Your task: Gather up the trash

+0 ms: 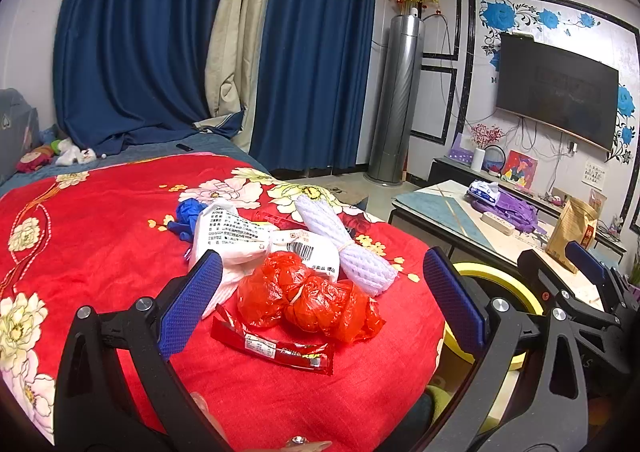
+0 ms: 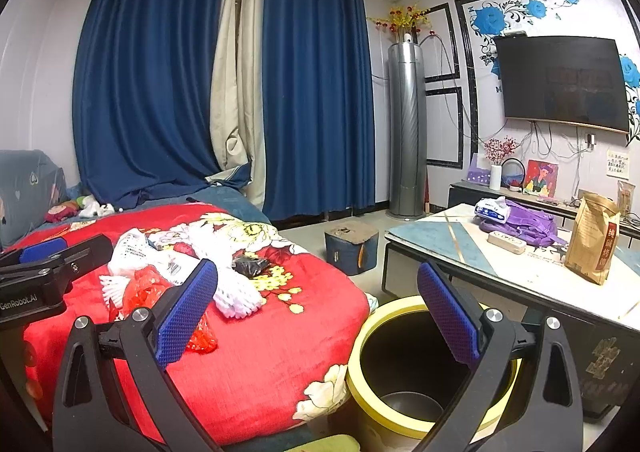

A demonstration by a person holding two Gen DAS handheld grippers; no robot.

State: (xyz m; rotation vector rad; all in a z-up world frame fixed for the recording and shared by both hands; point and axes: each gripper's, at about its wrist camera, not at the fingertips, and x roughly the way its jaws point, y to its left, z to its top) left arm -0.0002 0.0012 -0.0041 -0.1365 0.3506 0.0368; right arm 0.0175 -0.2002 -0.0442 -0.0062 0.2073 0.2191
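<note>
Left gripper (image 1: 320, 308): we hold it wide apart, empty, framing the red bag (image 1: 308, 302) for pickup; right gripper (image 2: 320, 312): likewise spread, empty, waiting above the yellow bin (image 2: 362, 380).

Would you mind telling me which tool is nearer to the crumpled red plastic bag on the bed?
Left. The left tool hovers open right around the red plastic bag; the right tool sits off to its right, over the yellow-rimmed bin.

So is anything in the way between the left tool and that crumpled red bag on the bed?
Nothing visible is. The left tool is open, and the crumpled red plastic bag lies right ahead between its fingers. A red snack wrapper lies just in front of the bag, flat on the red blanket, low enough that it probably won't block.
</note>
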